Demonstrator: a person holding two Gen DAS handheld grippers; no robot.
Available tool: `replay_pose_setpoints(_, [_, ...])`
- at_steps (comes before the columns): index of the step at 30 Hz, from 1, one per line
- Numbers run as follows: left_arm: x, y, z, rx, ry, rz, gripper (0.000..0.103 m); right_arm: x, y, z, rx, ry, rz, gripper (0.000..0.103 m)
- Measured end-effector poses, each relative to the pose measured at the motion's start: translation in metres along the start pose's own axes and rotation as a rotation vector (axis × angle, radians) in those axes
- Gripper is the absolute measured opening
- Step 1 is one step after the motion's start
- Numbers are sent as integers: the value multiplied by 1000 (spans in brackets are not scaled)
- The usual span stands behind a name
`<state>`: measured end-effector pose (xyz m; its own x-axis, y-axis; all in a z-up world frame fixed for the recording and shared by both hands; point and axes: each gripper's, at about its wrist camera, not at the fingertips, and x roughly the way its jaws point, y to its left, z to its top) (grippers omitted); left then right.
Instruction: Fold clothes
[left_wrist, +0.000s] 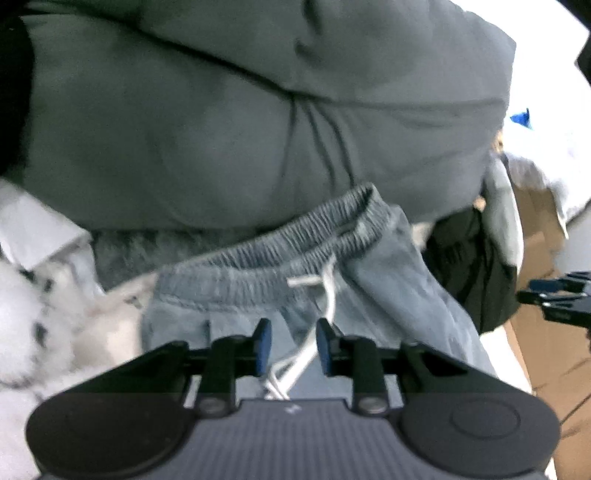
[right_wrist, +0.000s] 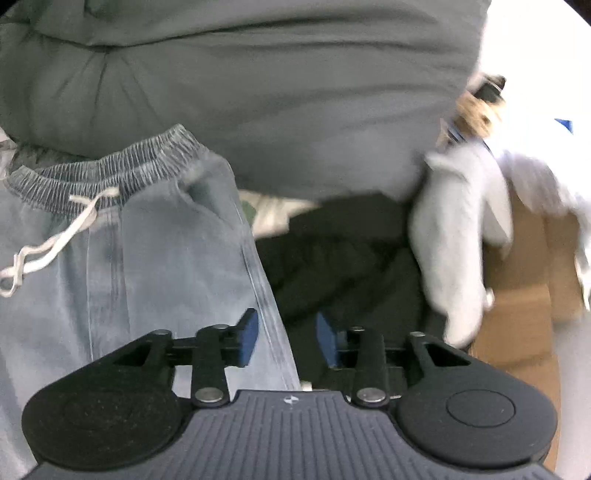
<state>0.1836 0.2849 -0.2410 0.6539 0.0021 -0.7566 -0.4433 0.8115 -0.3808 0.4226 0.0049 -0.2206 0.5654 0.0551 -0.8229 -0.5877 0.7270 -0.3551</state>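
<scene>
My left gripper (left_wrist: 293, 345) hangs over a pair of blue-grey drawstring trousers (left_wrist: 388, 295), jaws apart and clamping nothing. The white drawstring (left_wrist: 328, 291) runs down from the elastic waistband (left_wrist: 295, 243) and passes through the gap between the blue pads (left_wrist: 263, 347); whether it touches them cannot be told. My right gripper (right_wrist: 286, 338) is also apart and empty. Its left pad sits over the trousers' right side seam (right_wrist: 266, 295), and its right pad sits over a black garment (right_wrist: 351, 266) lying just beside the trousers. In the left wrist view, my right gripper's fingertips (left_wrist: 546, 291) show at the right edge.

The trousers lie flat, waistband pointing away from me, against a large grey-green cushion (right_wrist: 277, 110). A light grey garment (right_wrist: 454, 240) drapes over a cardboard box (right_wrist: 517, 317) to the right. A white fluffy fabric with dark spots (left_wrist: 33, 314) lies to the left of the trousers.
</scene>
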Motion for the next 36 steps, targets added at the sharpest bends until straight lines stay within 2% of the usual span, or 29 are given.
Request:
replay_pose_setpoints(7, [20, -19, -26, 5, 90, 42, 36, -25, 0, -82, 91, 68, 8, 44])
replay_pose_setpoints(10, [24, -31, -33, 61, 120, 45, 40, -38, -2, -111, 170, 65, 10, 45])
replay_pose_setpoints(13, [23, -42, -36, 90, 125, 52, 41, -50, -1, -146, 257, 63, -3, 47])
replay_pose_setpoints(18, [23, -63, -39, 120, 137, 51, 42, -60, 15, -215, 305, 96, -40, 47])
replay_pose_setpoints(23, [26, -89, -41, 197, 143, 27, 51, -65, 25, -262, 396, 106, -75, 48])
replay_pose_setpoints(27, [32, -102, -50, 209, 153, 15, 51, -69, 34, -300, 469, 114, -103, 48])
replay_pose_setpoints(30, [36, -110, -58, 219, 160, 15, 58, -73, 43, -313, 467, 107, -126, 52])
replay_pose_setpoints(32, [41, -114, -63, 232, 168, 29, 68, -75, 49, -319, 458, 106, -131, 58])
replay_pose_setpoints(33, [43, -116, -65, 235, 173, 37, 69, -76, 53, -322, 452, 107, -134, 63])
replay_pose_setpoints(36, [50, -118, -73, 233, 201, 38, 69, -77, 65, -332, 418, 115, -164, 65])
